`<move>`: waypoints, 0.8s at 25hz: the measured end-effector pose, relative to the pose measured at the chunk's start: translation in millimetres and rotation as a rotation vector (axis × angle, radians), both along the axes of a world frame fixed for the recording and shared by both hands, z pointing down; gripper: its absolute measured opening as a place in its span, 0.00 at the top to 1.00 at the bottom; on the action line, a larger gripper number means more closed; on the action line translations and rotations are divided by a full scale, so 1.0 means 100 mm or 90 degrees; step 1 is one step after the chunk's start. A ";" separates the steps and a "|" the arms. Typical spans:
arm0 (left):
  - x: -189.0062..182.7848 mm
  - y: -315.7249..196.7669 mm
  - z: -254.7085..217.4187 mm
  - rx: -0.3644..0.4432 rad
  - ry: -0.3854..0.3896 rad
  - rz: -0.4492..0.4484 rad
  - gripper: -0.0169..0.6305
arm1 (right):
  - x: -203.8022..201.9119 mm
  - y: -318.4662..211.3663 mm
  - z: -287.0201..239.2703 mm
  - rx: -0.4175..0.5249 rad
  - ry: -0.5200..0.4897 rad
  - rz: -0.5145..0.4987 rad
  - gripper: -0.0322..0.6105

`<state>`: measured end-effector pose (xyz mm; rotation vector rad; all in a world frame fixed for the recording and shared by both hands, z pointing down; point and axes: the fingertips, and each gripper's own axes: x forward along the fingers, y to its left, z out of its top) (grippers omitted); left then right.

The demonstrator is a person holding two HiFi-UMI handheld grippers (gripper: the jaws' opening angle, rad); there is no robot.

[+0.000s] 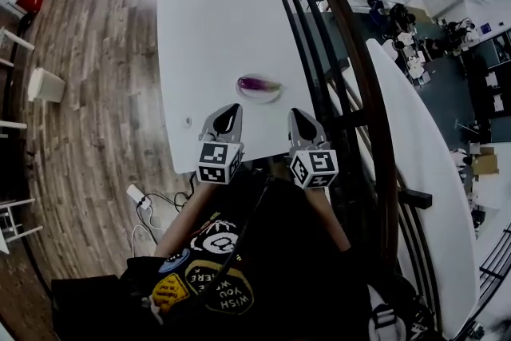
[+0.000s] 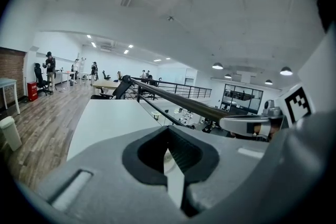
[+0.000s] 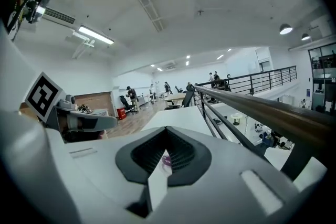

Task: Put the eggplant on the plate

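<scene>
A purple eggplant [image 1: 257,83] lies on a small pale plate [image 1: 260,96] near the right front of the white table [image 1: 215,20]. Both grippers hover over the table's front edge, short of the plate and apart from it. My left gripper [image 1: 226,116] is shut and empty, left of the plate. My right gripper [image 1: 302,122] is also shut and empty, to the plate's right. In the right gripper view a bit of the eggplant [image 3: 166,160] shows through the hollow behind the shut right gripper [image 3: 167,129]. The left gripper view shows the shut left gripper [image 2: 169,131] pointing along the table.
A dark railing with a brown handrail [image 1: 351,52] runs close along the table's right side, with a drop to a lower floor beyond. A small dot-like object [image 1: 188,121] sits on the table's front left. Cables and an adapter [image 1: 137,196] lie on the wooden floor.
</scene>
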<state>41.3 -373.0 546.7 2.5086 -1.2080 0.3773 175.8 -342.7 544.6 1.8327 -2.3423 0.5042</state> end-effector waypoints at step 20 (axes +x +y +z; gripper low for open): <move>-0.02 -0.02 0.02 -0.010 0.007 -0.011 0.97 | -0.18 -0.05 0.04 -0.007 0.018 -0.056 0.95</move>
